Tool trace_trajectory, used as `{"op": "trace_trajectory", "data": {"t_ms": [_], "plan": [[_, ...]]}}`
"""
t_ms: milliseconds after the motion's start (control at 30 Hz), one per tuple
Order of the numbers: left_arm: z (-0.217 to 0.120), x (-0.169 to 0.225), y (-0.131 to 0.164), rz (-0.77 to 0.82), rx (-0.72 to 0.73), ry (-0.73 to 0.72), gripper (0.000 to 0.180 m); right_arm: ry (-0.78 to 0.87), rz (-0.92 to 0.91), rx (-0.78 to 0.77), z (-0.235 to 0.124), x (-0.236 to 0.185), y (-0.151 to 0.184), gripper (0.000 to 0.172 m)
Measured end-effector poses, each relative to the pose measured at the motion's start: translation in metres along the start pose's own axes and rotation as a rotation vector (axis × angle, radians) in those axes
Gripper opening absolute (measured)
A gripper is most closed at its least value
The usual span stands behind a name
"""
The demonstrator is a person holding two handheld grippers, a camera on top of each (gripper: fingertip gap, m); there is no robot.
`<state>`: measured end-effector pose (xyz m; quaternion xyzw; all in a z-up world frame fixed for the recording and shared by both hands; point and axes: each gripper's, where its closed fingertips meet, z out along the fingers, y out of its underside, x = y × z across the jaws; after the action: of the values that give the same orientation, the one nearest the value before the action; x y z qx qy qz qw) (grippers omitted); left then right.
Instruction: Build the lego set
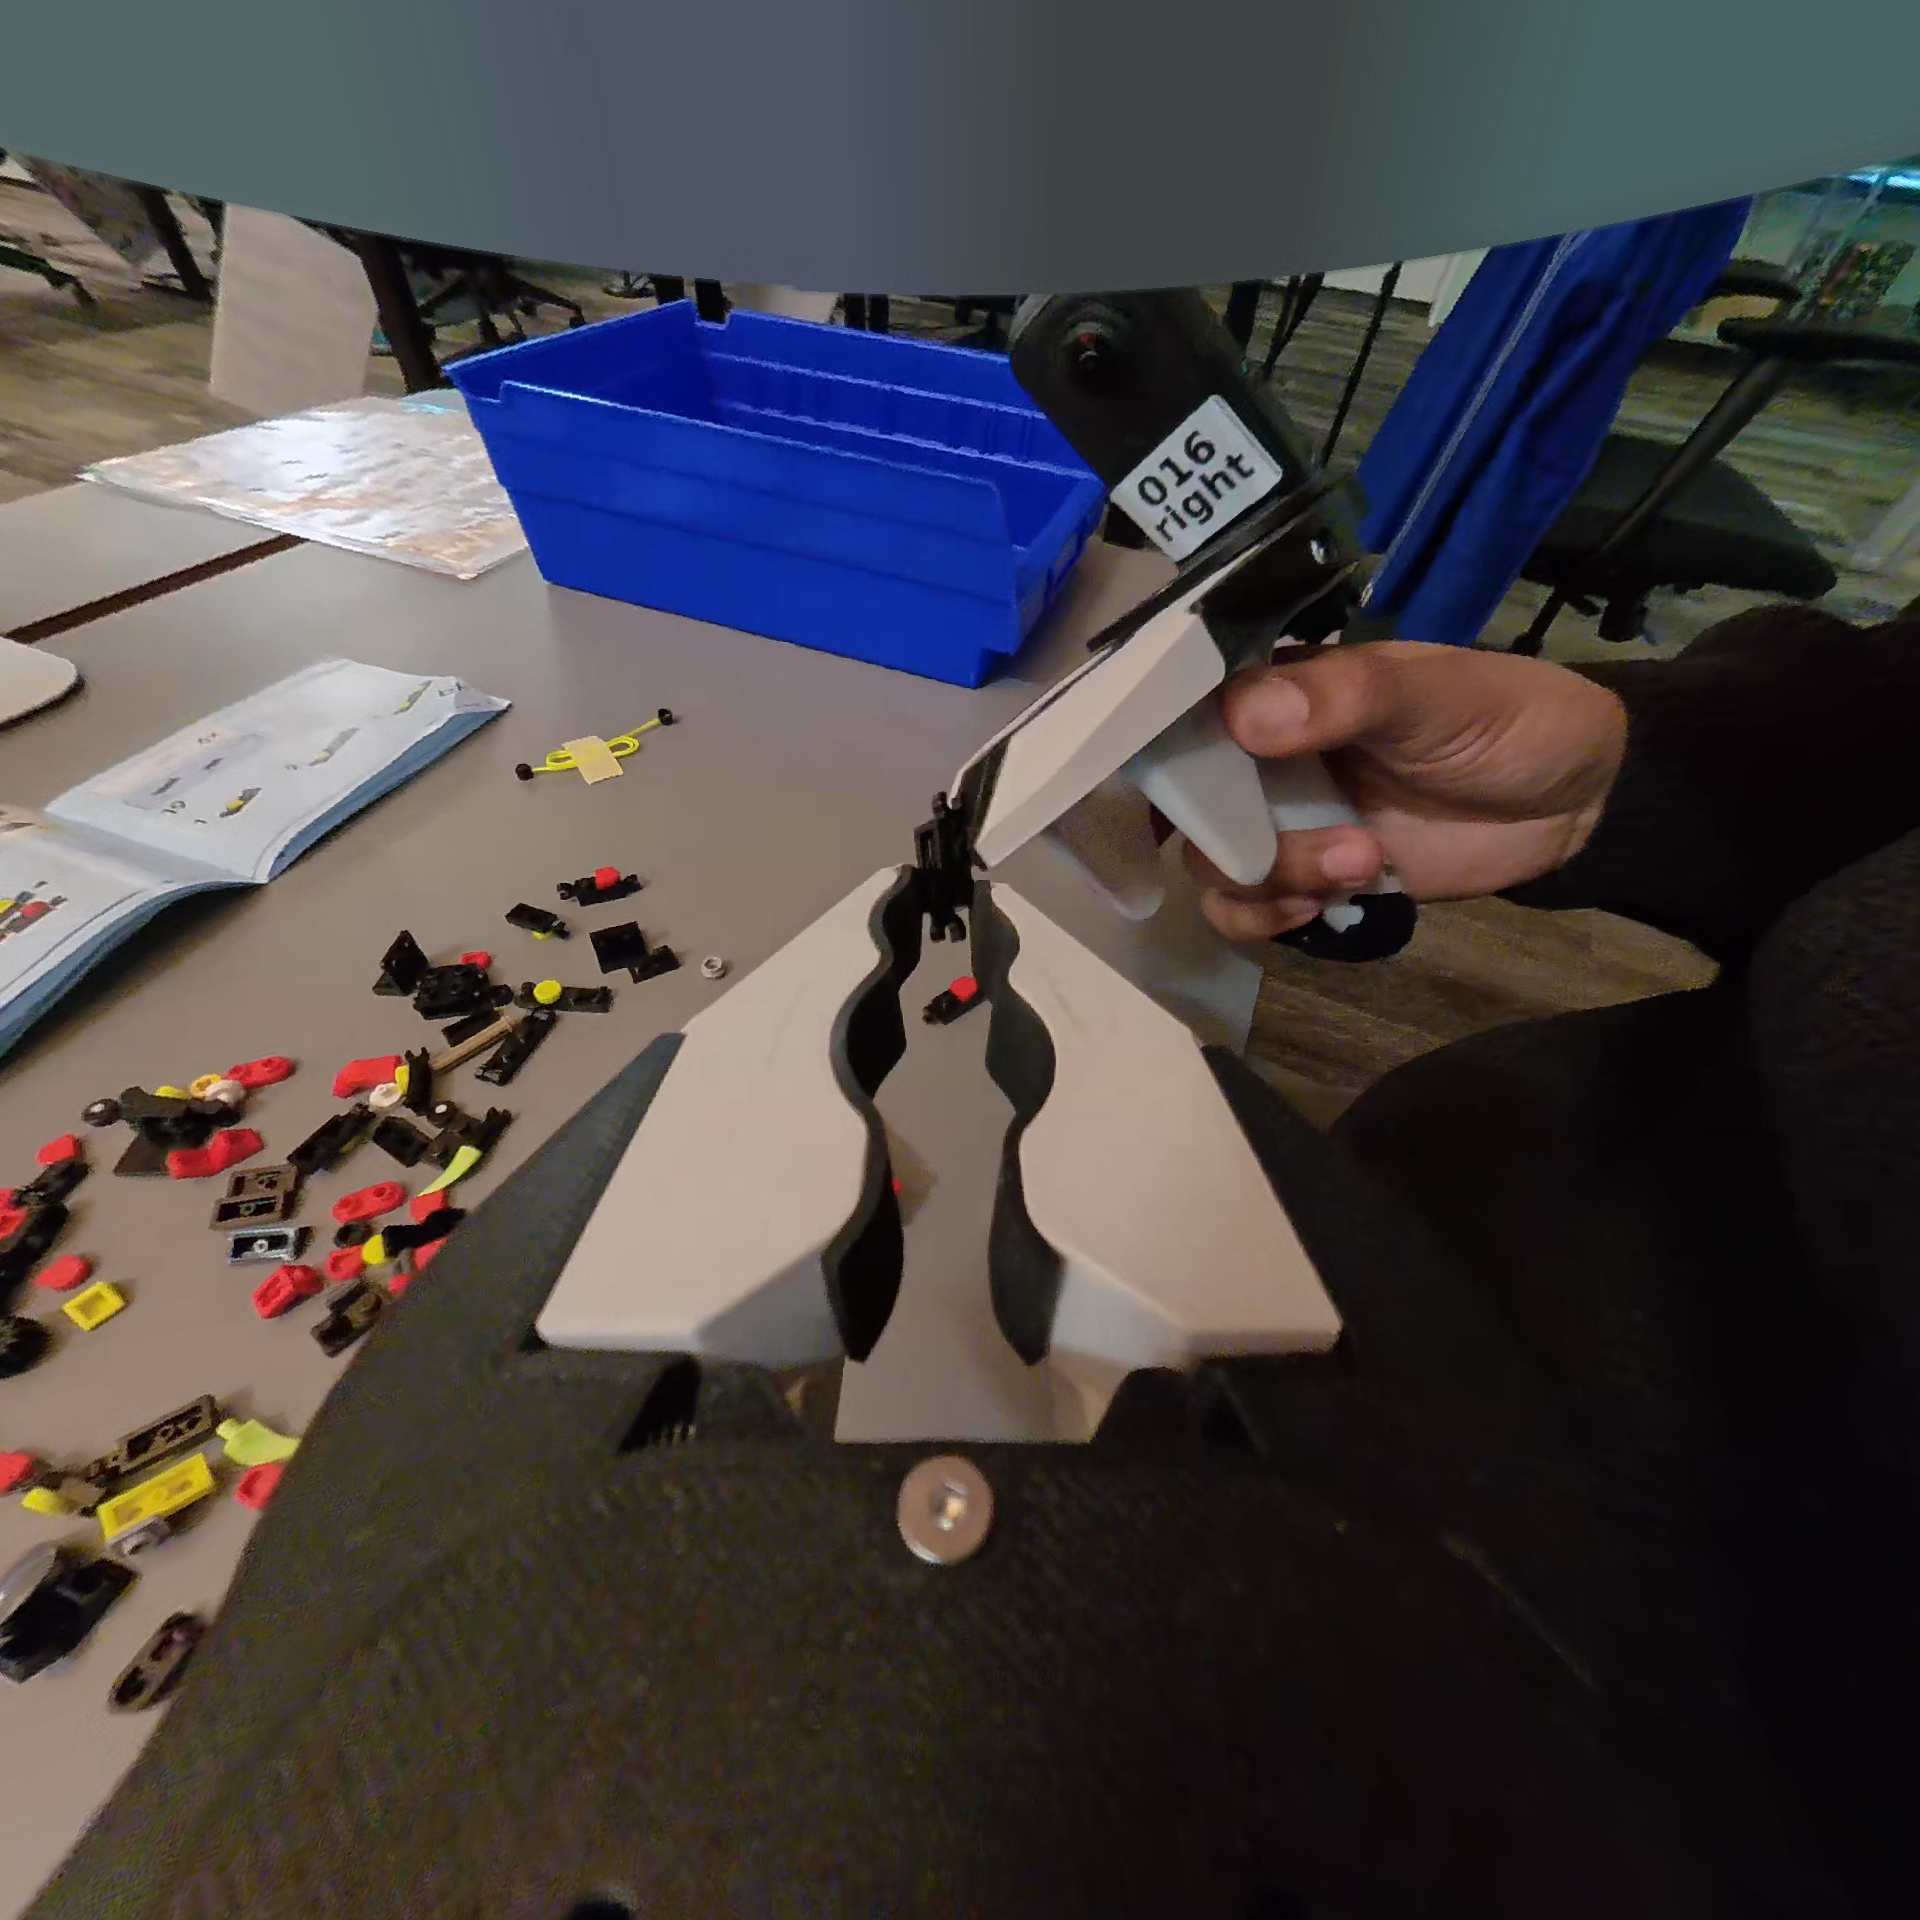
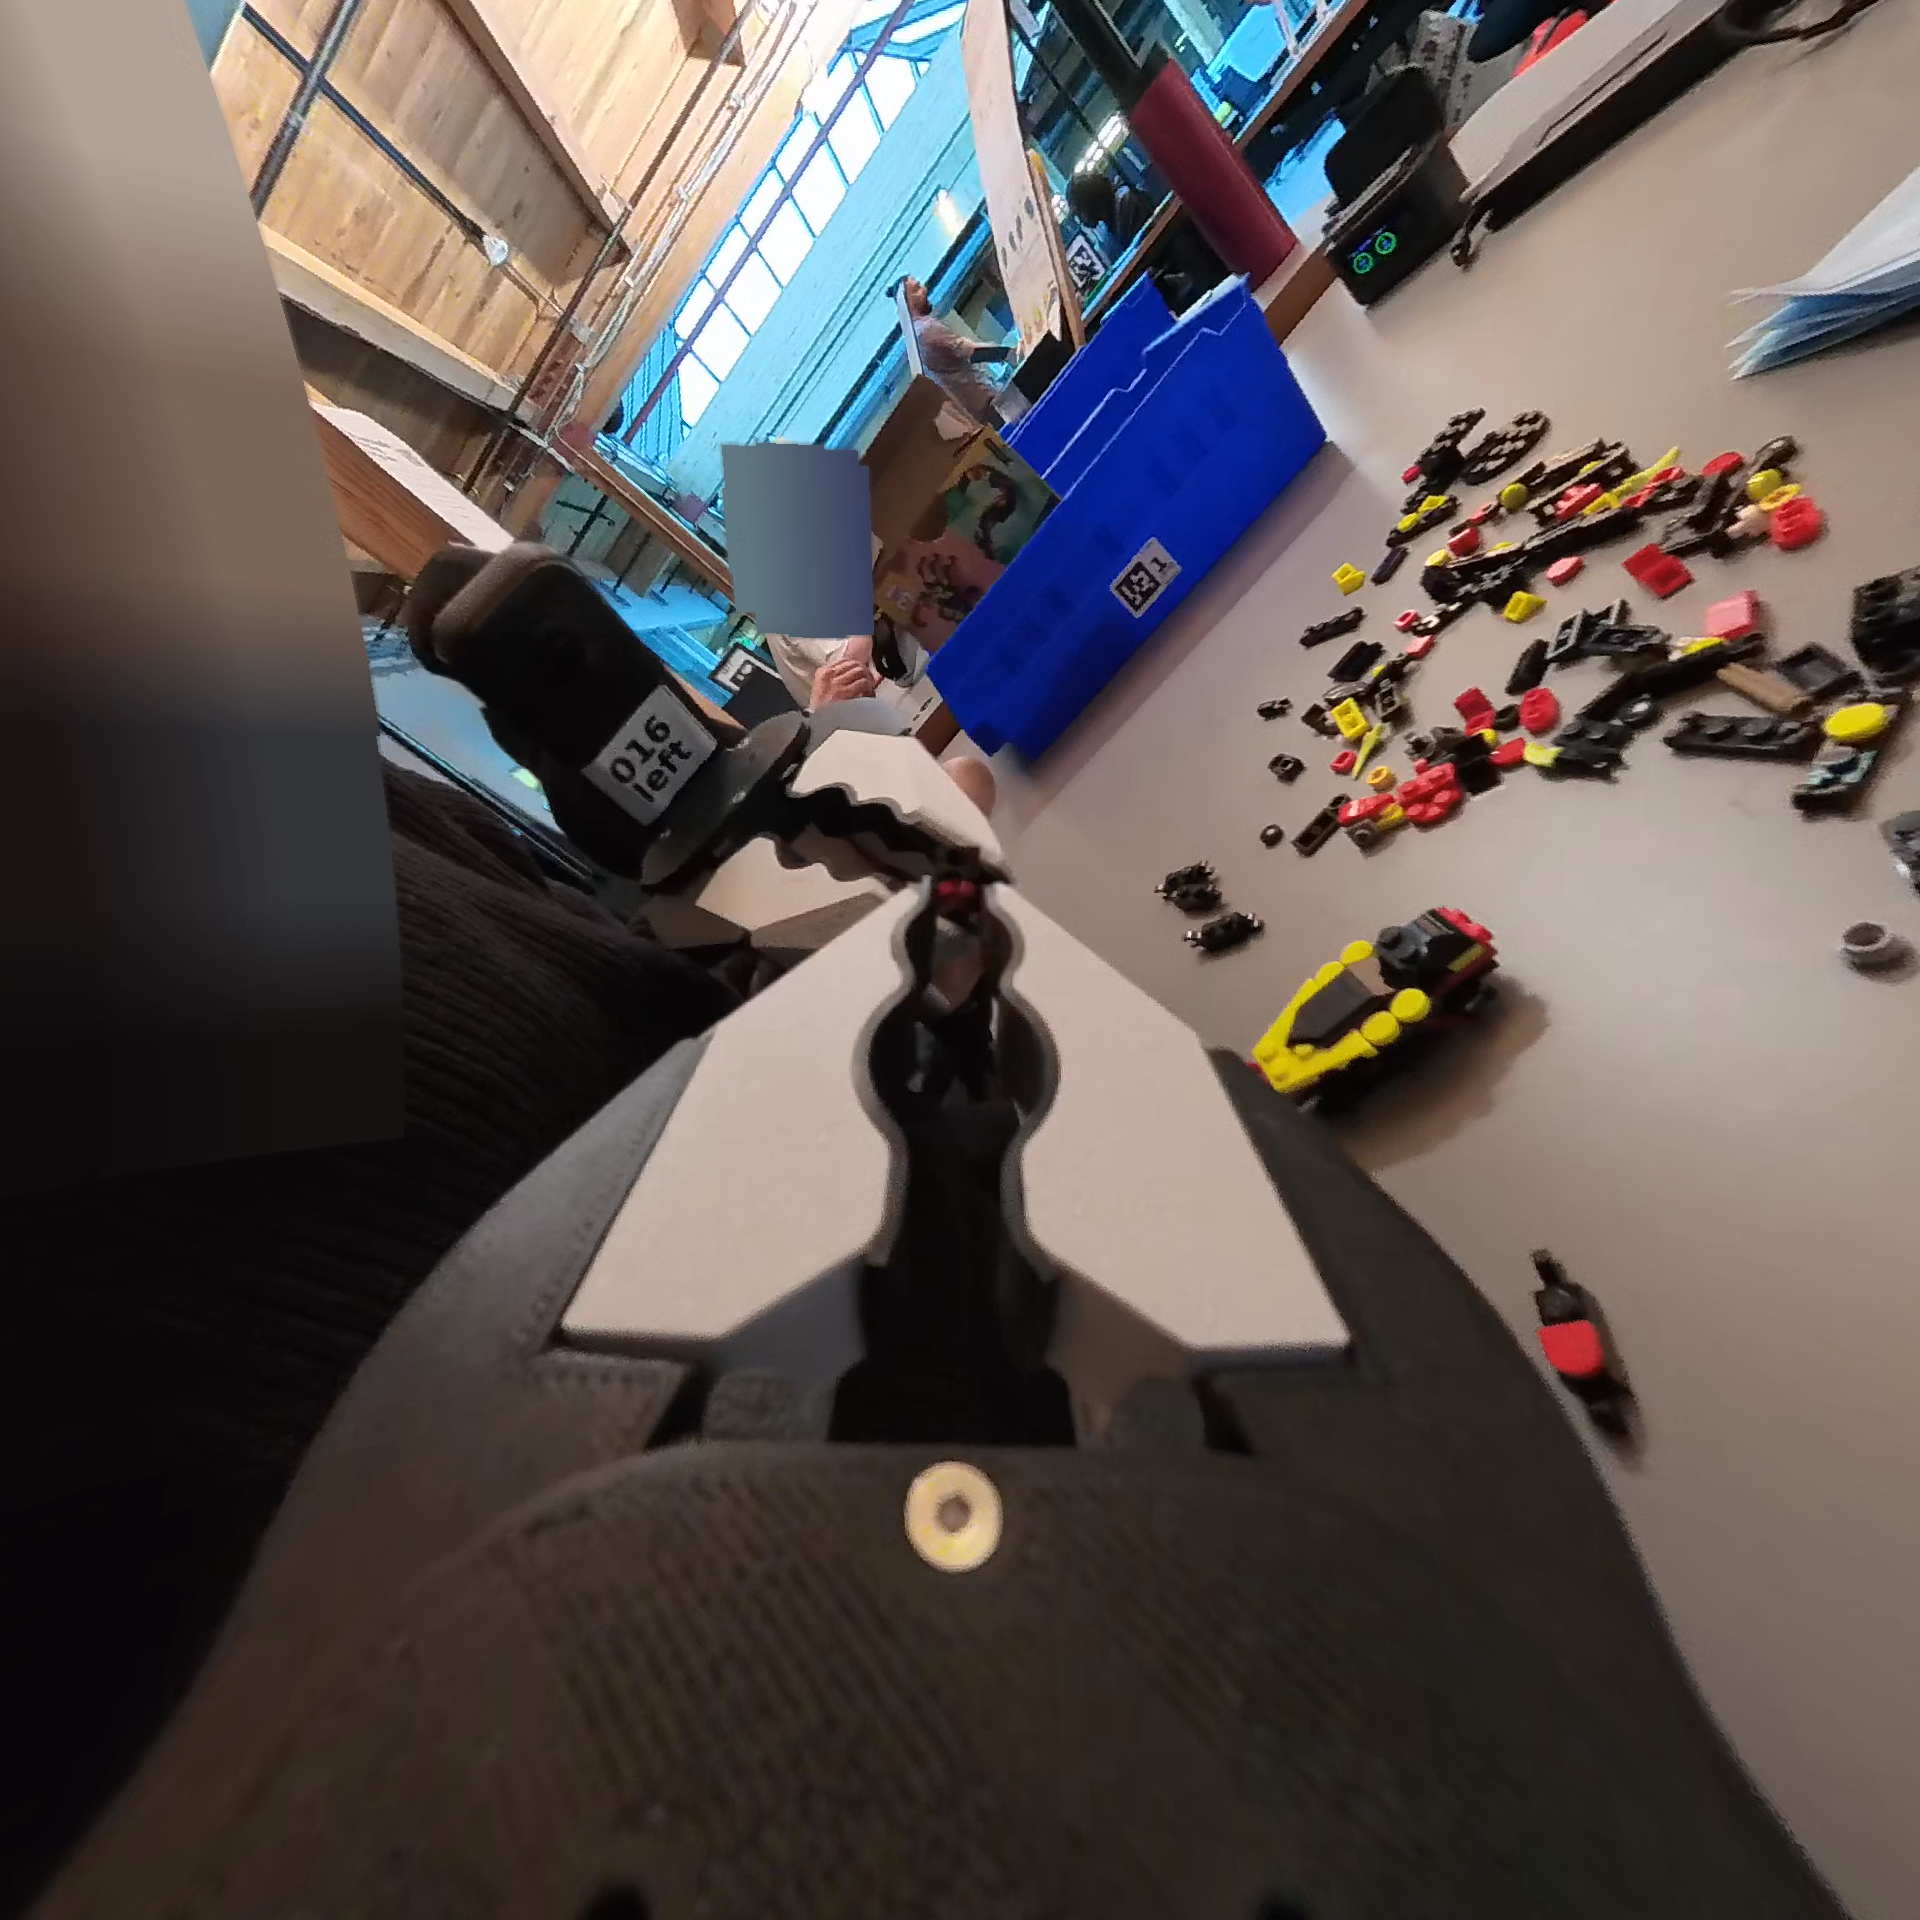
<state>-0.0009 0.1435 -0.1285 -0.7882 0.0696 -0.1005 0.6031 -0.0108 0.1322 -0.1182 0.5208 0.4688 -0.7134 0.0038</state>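
In the left wrist view my left gripper is shut on a small black brick piece, pinched between its black pads above the grey table. My right gripper, held by a hand, comes in from the upper right, and its tips grip the top of the same piece. In the right wrist view my right gripper is shut on the piece, where a red bit shows. The left gripper meets it from the left, tip to tip.
A blue bin stands at the back of the table. An open booklet and many loose black, red and yellow bricks lie to the left. A part-built yellow, black and red toy car stands near the grippers. A black-and-red piece lies under the left fingers.
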Motion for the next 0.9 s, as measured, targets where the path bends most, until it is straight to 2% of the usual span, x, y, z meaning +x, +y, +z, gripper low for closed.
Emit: {"op": "trace_trajectory", "data": {"t_ms": [233,433,500,533,600,700,767,833,900], "plan": [[0.002,0.0,0.001,0.049,-0.022,-0.044,0.007,0.074,-0.084,-0.052,-0.001,0.002,0.002,0.005],[0.006,-0.008,0.008,-0.054,-0.05,-0.091,0.008,0.134,-0.084,-0.074,-0.006,0.009,0.004,0.005],[-0.016,-0.063,0.004,-0.057,-0.005,-0.341,0.006,0.19,-0.087,-0.063,-0.018,0.018,0.004,0.0],[-0.029,-0.087,0.006,-0.15,-0.002,-0.36,0.007,0.214,-0.079,-0.045,-0.028,0.026,0.001,0.0],[-0.033,-0.095,0.005,-0.36,0.066,-0.277,0.007,0.227,-0.056,-0.006,-0.035,0.034,-0.007,0.0],[-0.016,-0.069,0.004,-0.26,0.031,-0.222,0.007,0.263,-0.085,-0.001,-0.027,0.041,-0.01,0.0],[-0.01,-0.063,0.003,-0.266,0.034,-0.187,0.007,0.251,-0.102,0.017,-0.018,0.038,-0.012,0.0],[-0.005,-0.055,0.006,-0.308,0.038,-0.131,0.007,0.2,-0.076,0.017,-0.005,0.029,-0.008,0.02],[-0.002,-0.044,0.007,-0.307,0.04,-0.09,0.007,0.169,-0.062,0.044,0.002,0.024,-0.01,0.029]]}}
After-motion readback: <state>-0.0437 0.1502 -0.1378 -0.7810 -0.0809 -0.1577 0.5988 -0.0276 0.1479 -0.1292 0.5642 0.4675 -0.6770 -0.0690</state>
